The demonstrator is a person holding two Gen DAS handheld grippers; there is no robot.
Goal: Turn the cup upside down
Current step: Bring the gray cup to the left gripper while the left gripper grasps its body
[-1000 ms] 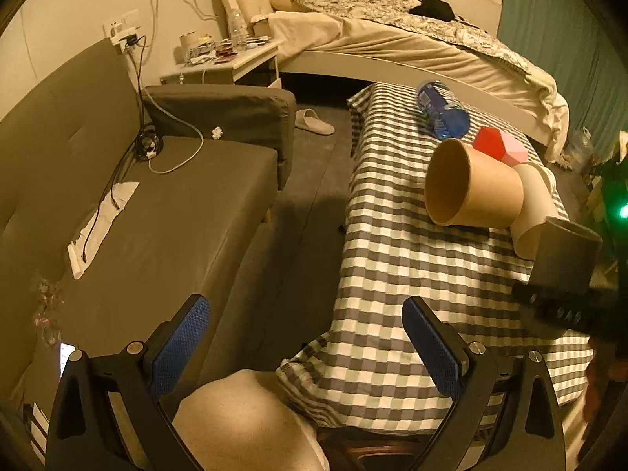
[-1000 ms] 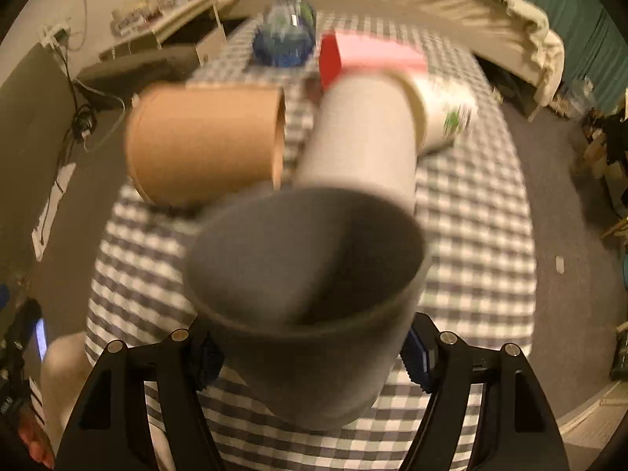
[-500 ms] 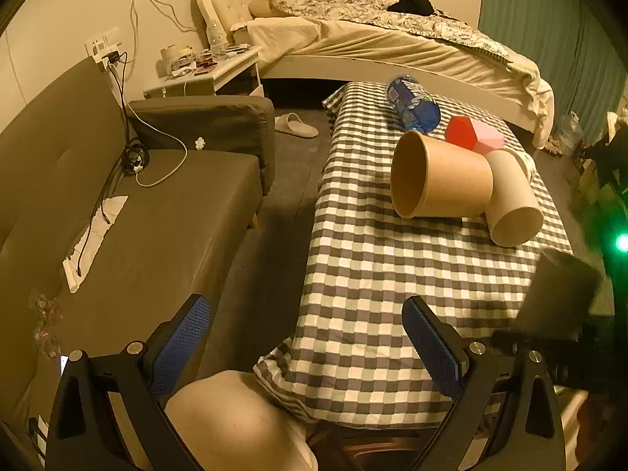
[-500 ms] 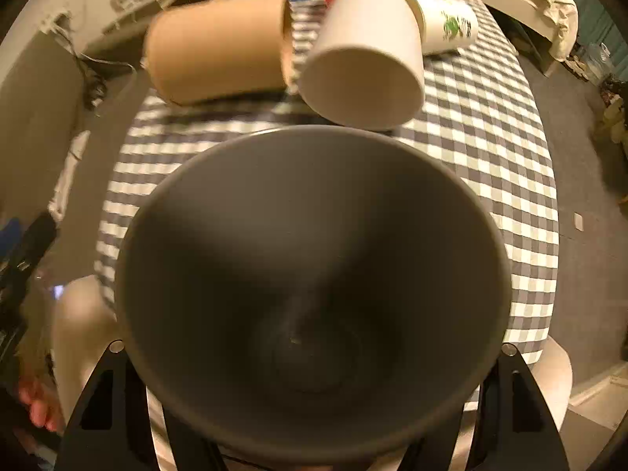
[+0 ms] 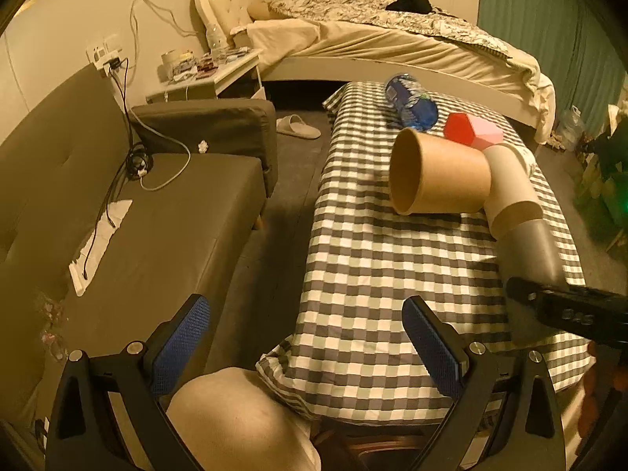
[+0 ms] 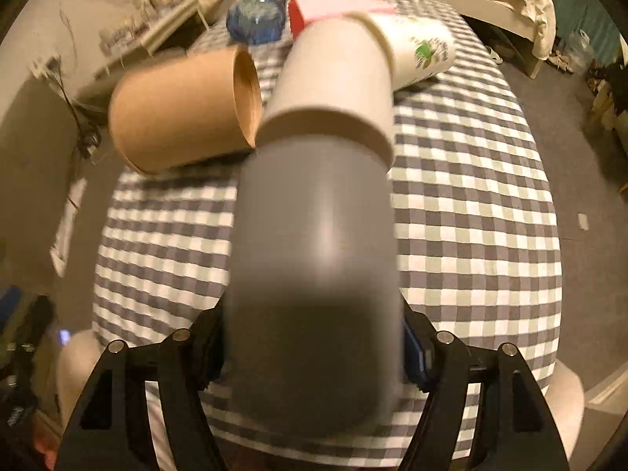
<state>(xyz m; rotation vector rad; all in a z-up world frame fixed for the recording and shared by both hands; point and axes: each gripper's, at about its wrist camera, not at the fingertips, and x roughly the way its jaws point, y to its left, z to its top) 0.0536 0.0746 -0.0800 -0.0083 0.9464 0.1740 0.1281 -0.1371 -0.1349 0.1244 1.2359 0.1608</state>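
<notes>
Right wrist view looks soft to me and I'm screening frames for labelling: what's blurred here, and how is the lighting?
Right wrist view: the grey cup held in the right gripper is smeared and fills the centre; the brown cup is softer too. Left wrist view: sharp, dim warm yellow light, strong fisheye bending, the checked cloth crisp.

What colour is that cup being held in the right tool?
Plain grey cup, matte with no print. It shows best in the right wrist view.
</notes>
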